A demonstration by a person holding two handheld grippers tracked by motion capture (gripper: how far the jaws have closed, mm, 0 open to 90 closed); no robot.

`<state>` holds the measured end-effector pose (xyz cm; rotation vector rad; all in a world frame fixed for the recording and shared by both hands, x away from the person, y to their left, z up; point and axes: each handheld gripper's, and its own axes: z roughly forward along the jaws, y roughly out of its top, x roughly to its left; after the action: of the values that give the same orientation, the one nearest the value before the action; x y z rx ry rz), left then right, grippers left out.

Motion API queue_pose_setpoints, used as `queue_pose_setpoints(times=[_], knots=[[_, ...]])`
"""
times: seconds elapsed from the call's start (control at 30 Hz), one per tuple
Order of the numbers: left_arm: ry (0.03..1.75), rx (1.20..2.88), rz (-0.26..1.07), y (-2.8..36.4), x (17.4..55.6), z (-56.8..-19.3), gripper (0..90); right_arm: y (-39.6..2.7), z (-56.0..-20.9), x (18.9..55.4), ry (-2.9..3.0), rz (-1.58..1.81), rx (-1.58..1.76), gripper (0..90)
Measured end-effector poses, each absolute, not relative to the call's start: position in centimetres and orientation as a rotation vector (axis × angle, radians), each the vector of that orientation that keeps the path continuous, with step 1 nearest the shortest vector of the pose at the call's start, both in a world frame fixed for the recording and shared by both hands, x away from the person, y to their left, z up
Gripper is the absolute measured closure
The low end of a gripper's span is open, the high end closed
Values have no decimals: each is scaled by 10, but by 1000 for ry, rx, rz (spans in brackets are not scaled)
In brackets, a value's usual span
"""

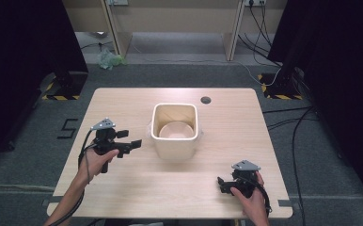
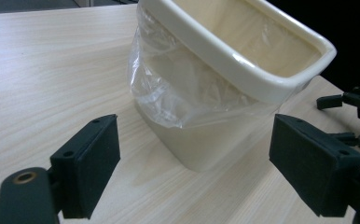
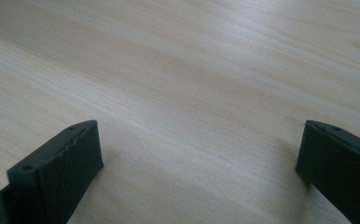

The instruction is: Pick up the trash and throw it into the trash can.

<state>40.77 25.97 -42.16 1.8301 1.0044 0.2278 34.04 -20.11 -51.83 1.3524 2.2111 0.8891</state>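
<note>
A cream plastic waste bin — squarish, round-cornered, thick-rimmed — stands mid-table on pale wood-grain, a crinkled clear liner bag bunched beneath its rim. The left gripper hangs just left of it, jaws spread wide; the right gripper — released too — sits near right.

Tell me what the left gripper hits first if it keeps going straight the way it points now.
Most likely the clear plastic bag hanging over the side of the cream bin. The left gripper is open and aimed at that side; the table between looks bare, though depth is unclear.
</note>
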Motion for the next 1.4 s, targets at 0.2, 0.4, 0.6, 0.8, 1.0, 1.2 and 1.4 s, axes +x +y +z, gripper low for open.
queue_pose_setpoints(times=[0.2,0.4,0.6,0.8,1.0,1.2,1.4], knots=[[1011,1830,231,261,404,-429,151,-201,-518,340,2212,888,1352,4],[1012,1839,240,262,400,-436,151,-201,-518,340,2211,889,1353,4],[1019,1848,245,263,395,-443,151,-201,-518,340,2211,889,1352,4],[1018,1855,247,263,391,-450,151,-201,-518,340,2211,888,1352,4],[1006,1880,242,262,388,-456,151,-201,-518,340,2211,888,1352,4],[1020,1873,238,268,385,-461,151,-201,-518,340,2211,888,1352,4],[1034,1879,226,274,381,-470,151,-201,-518,340,2211,887,1352,4]])
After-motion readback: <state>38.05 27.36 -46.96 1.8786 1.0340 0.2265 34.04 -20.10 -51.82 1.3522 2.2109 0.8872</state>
